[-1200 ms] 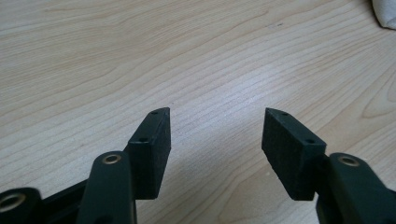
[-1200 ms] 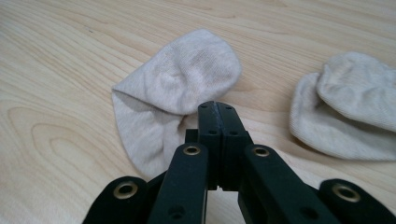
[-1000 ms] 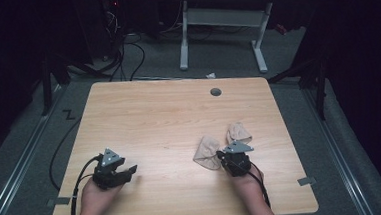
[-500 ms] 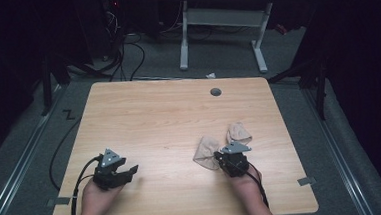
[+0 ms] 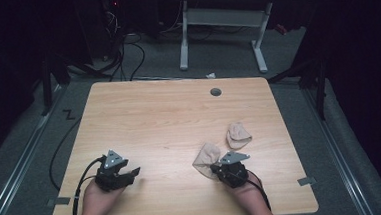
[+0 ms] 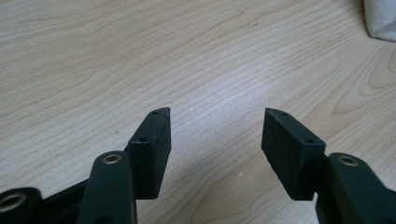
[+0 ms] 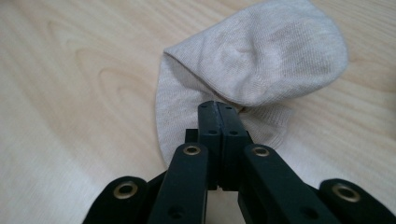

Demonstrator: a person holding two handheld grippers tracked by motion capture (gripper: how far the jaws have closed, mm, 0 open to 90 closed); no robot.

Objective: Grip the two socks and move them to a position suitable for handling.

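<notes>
While the right claw [image 7: 218, 108] pinches the sock [image 7: 261, 60], its length runs away from the claw.

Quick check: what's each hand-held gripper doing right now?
Left hand-held gripper: open, empty.
Right hand-held gripper: shut on the folded beige fabric sock.

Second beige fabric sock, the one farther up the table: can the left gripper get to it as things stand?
Probably yes. The left gripper is open and empty, with bare wooden table between it and that sock, though it lies across the table, nearer the right gripper.
</notes>
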